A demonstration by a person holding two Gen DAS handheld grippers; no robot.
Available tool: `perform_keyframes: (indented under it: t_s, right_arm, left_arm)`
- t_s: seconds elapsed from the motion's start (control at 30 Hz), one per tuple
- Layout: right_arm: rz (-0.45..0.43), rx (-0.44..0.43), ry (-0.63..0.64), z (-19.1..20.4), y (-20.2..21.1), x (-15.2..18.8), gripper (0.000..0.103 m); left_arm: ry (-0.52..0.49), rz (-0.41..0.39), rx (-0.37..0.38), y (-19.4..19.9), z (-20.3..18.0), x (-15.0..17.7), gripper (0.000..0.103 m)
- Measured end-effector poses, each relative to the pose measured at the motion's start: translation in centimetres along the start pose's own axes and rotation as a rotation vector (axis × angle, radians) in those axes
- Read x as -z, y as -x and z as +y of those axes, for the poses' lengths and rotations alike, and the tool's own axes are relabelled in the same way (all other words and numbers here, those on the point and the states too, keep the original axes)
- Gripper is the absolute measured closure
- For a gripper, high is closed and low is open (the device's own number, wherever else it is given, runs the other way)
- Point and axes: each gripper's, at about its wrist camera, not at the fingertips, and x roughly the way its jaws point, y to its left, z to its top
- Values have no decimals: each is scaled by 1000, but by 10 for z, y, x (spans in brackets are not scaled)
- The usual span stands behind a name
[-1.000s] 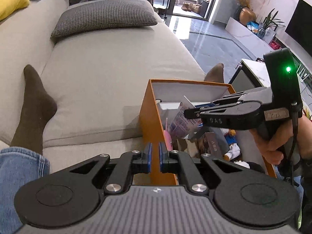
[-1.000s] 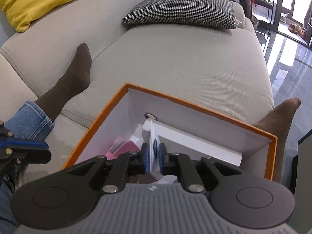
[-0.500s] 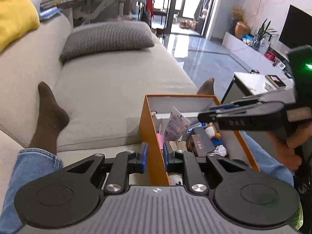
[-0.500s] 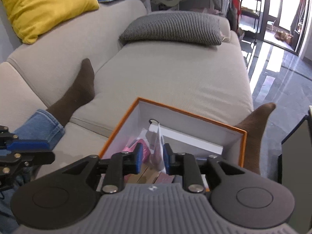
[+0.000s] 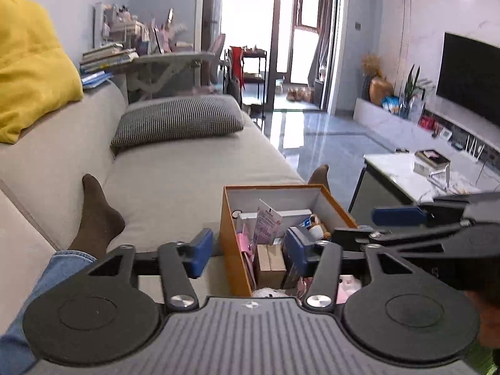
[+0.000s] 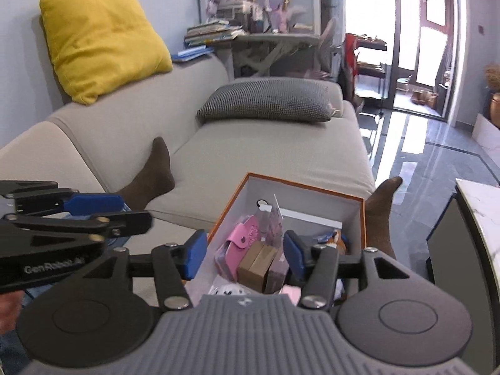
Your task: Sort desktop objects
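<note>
An orange cardboard box (image 5: 232, 237) with a white inside sits on a beige sofa (image 5: 187, 175), between the person's two legs in dark brown socks. The left gripper (image 5: 248, 248) hovers over the box's near left corner with its blue-padded fingers (image 5: 200, 248) spread wide and holding nothing; the box's orange side wall stands in the gap between them, touching neither pad. The right gripper (image 6: 245, 254) hangs above the near end of the same box, also spread wide and empty, with the box contents showing between its pads. Inside the box lie a pink snap pouch (image 6: 239, 239), two small brown cartons (image 6: 257, 261) side by side, a tall printed card (image 5: 267, 220) standing upright, a long white carton (image 6: 307, 217) along the far wall, and a small toy figure (image 5: 317, 223) in orange and white near the right wall. In the right wrist view the left gripper appears at the left edge, beside the box and above a leg in blue jeans. A checked grey cushion (image 5: 178, 122) lies at the far end of the sofa, and a yellow cushion (image 6: 100, 39) rests on the backrest. A white marble table (image 5: 415, 172) stands to the right on a glossy floor.
</note>
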Motion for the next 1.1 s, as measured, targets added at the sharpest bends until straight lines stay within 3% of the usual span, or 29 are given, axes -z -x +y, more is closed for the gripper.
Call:
perform_keyframes:
  t_s: [0.07, 0.1, 0.37, 0.83, 1.1]
  right_arm:
    - [-18, 43, -21, 3, 10, 11, 43]
    - [-23, 60, -36, 3, 14, 16, 42]
    - [-39, 146, -128, 2, 22, 58, 29]
    - [55, 187, -189, -22, -21, 109, 29]
    - [41, 175, -163, -24, -30, 115, 29]
  left_arm:
    - [12, -6, 0, 2, 0, 6, 18]
    - [20, -10, 1, 3, 0, 9, 17]
    - [26, 38, -34, -12, -5, 40, 16]
    - [36, 172, -47, -56, -11, 81, 16]
    - [22, 204, -84, -67, -14, 87, 16]
